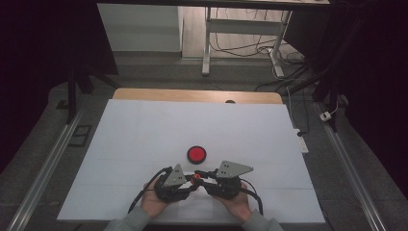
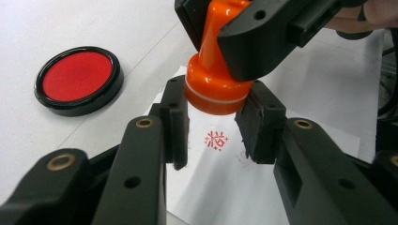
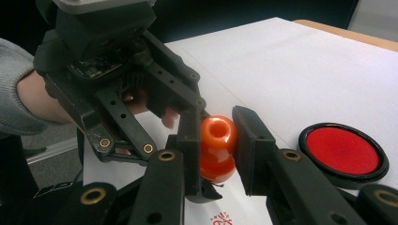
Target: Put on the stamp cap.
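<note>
An orange stamp [image 2: 213, 89] with a knob handle hangs just above a small white sheet [image 2: 225, 192]. My left gripper [image 2: 216, 126] is shut on its round base, one pad on each side. My right gripper [image 3: 218, 140] is shut on the stamp's knob [image 3: 217, 133], and it reaches in from above in the left gripper view. A small red stamped mark [image 2: 216, 139] lies on the sheet right below the base. In the high view both grippers meet at the stamp [image 1: 196, 179] near the table's front edge, left gripper [image 1: 191, 186] and right gripper [image 1: 201, 177] facing each other.
A round red ink pad in a black case [image 1: 196, 154] sits on the white table cover [image 1: 192, 120] just beyond the grippers, lid off. The person's hands and grey sleeves come in at the front edge. A wooden table edge [image 1: 192, 94] shows at the back.
</note>
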Demonstrator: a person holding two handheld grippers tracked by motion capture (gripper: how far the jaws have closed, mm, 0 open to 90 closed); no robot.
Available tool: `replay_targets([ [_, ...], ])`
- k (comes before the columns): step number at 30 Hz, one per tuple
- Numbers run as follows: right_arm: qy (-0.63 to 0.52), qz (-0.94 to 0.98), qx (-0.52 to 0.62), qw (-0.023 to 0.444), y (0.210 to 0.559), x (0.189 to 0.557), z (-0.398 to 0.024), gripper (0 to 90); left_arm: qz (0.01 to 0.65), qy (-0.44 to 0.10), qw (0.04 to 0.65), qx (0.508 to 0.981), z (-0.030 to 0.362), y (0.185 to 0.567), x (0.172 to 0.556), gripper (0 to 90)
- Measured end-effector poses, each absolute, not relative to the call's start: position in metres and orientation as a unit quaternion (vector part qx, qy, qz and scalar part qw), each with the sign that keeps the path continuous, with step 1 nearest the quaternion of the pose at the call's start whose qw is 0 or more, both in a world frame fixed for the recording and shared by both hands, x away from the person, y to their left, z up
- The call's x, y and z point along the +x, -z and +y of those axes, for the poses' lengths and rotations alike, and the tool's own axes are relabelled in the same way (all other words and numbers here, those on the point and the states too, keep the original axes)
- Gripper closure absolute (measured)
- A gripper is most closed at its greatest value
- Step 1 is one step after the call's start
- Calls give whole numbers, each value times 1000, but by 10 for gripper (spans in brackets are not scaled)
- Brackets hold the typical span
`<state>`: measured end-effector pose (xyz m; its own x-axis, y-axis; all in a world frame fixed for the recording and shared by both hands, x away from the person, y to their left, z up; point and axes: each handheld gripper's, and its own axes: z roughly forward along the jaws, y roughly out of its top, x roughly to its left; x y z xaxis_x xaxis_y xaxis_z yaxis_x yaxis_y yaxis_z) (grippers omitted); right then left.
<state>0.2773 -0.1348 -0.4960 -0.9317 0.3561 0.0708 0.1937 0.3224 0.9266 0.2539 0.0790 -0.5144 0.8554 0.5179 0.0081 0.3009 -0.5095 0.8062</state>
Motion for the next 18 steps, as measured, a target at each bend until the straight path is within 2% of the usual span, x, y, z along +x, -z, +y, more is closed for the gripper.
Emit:
replay_targets([
  [10,-555,811,168,74,495,277,-135,727,239,-126,434,860,79,515,254,634],
  [18,-559,808,169,76,494,278,-136,727,240,-118,424,865,78,517,255,521],
])
